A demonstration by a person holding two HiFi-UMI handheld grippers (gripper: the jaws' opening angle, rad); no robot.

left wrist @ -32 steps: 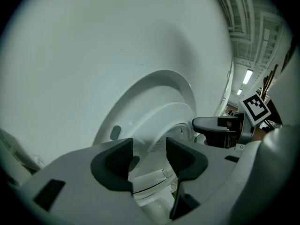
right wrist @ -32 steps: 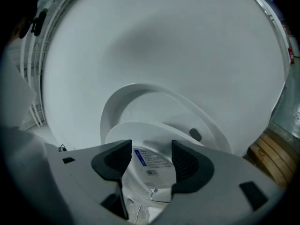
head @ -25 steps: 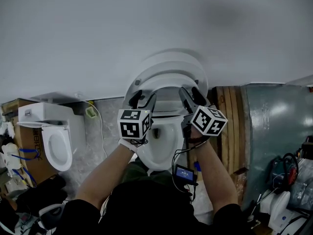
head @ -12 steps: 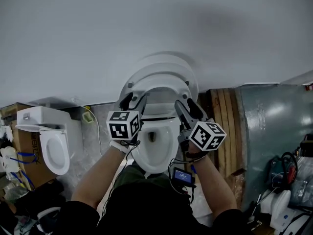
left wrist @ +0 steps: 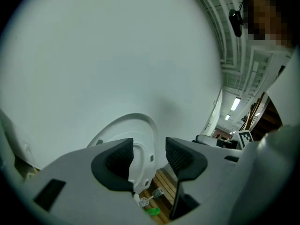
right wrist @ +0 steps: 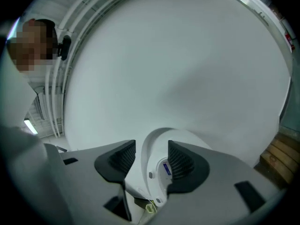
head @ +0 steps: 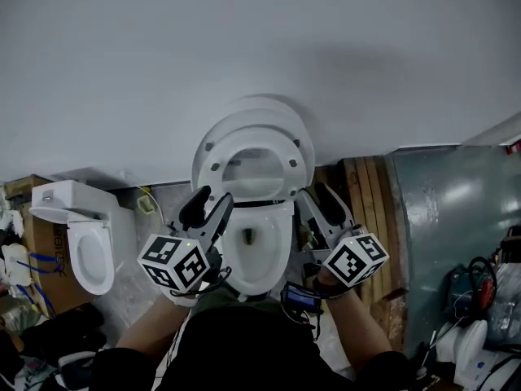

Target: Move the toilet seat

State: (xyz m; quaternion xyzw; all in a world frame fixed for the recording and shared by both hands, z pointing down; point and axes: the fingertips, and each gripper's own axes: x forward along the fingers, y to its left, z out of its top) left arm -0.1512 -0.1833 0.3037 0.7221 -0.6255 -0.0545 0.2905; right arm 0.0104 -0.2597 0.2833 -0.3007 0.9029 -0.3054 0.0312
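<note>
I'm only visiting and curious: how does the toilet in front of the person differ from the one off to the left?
The middle toilet has its seat tipped up toward the wall; the left toilet shows no raised seat. The left toilet has a boxy tank; the middle toilet shows none. Both are white.

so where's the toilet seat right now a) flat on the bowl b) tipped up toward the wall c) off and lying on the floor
B: the toilet seat stands raised, tipped back toward the wall, with the bowl open below it.
</note>
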